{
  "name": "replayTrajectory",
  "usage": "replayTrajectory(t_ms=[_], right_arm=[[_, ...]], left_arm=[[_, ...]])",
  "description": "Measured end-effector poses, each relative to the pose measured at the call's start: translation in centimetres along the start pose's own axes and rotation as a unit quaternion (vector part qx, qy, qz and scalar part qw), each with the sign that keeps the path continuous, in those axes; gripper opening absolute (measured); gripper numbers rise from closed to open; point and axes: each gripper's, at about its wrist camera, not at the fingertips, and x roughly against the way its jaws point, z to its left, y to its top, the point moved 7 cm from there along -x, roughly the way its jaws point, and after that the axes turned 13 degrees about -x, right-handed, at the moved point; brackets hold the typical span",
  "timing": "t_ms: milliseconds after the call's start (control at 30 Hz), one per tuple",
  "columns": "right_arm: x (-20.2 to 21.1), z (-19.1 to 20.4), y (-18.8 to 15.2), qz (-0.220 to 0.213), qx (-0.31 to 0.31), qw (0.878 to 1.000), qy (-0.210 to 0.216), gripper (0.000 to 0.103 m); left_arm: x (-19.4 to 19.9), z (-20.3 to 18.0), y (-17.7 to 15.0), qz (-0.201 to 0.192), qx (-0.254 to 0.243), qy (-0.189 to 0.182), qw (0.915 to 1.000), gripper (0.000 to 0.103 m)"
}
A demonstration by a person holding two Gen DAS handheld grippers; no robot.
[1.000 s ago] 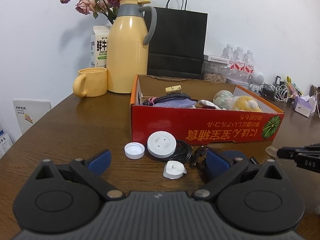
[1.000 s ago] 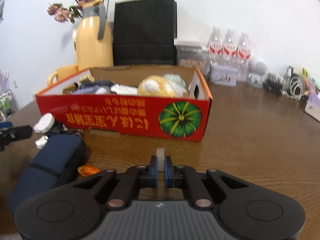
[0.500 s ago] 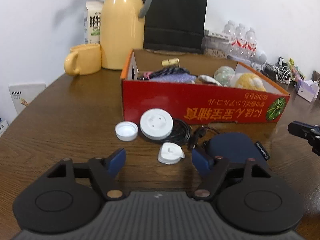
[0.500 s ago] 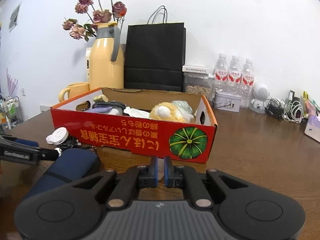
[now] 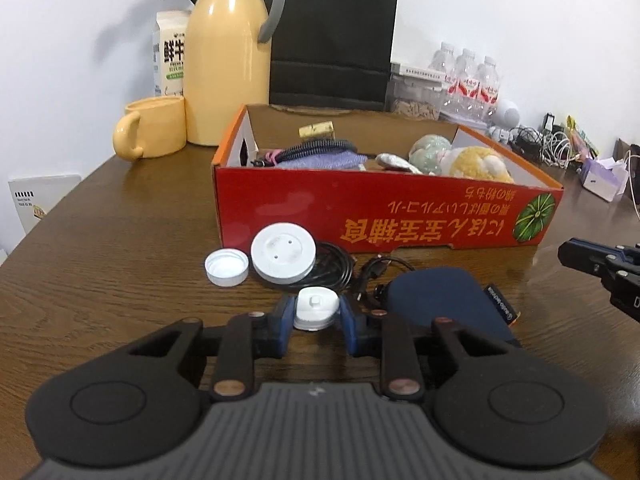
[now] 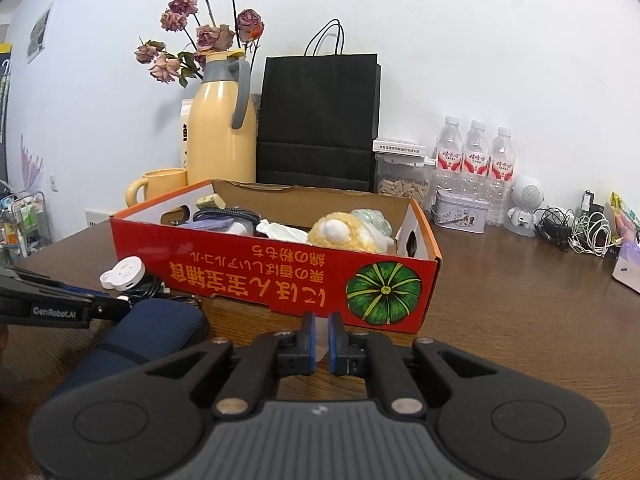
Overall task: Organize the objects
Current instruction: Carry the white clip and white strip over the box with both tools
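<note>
A dark wooden table [image 5: 100, 248] stands against a white wall, and the red cardboard box [image 5: 384, 216] printed with a green pumpkin serves as the landmark here. Behind the box stand a black paper bag [image 5: 332, 40], a yellow thermos jug [image 5: 228, 60] with dried roses above it, a yellow mug [image 5: 154, 126] and a milk carton [image 5: 170, 56]. Behind its right end are three water bottles [image 6: 474, 148] and a tangle of white cables [image 6: 588, 232]. Inside the box lie a black coiled cord, a purple cloth and a yellow plush toy [image 5: 478, 164].

In front of the box, on the table, sit a white bottle cap [image 5: 226, 267], a white round disc [image 5: 283, 255] resting on a black cable [image 5: 336, 268], and a navy pouch [image 5: 440, 300] (its label faces right).

The left gripper [image 5: 316, 312] is low in front of the box, its jaws closing on the small white knobbed cap [image 5: 316, 307], which sits between the blue pads [image 5: 347, 316]; both pads look to be touching its sides, and the cap seems to rest on the table just beside the pouch.

The right gripper [image 6: 321, 340] hovers in front of the box's pumpkin end, its jaws clenched to a narrow slit. Something pale shows in that slit, though what it is I cannot tell.
</note>
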Motion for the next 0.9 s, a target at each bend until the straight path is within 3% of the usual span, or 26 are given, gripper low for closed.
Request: replayTrajectory(t_ms=[233, 400, 633, 900], right_arm=[[0.5, 0.3, 0.1, -0.011, 0.005, 1.000, 0.014, 0.005], [0.8, 1.3, 0.7, -0.021, 0.016, 0.999, 0.039, 0.005], [1.4, 3.4, 5.3, -0.073, 0.022, 0.995, 0.066, 0.005], [-1.7, 5.4, 10.1, -0.099, 0.010, 0.992, 0.074, 0.005]], left_arm=[[0.8, 0.2, 0.2, -0.021, 0.006, 0.013, 0.9997, 0.025], [2.4, 0.5, 1.2, -0.058, 0.004, 0.035, 0.9977, 0.025], [4.3, 1.0, 5.9, -0.113, -0.001, 0.037, 0.9929, 0.025], [3.1, 0.5, 11.6, -0.154, -0.008, 0.040, 0.9872, 0.025]])
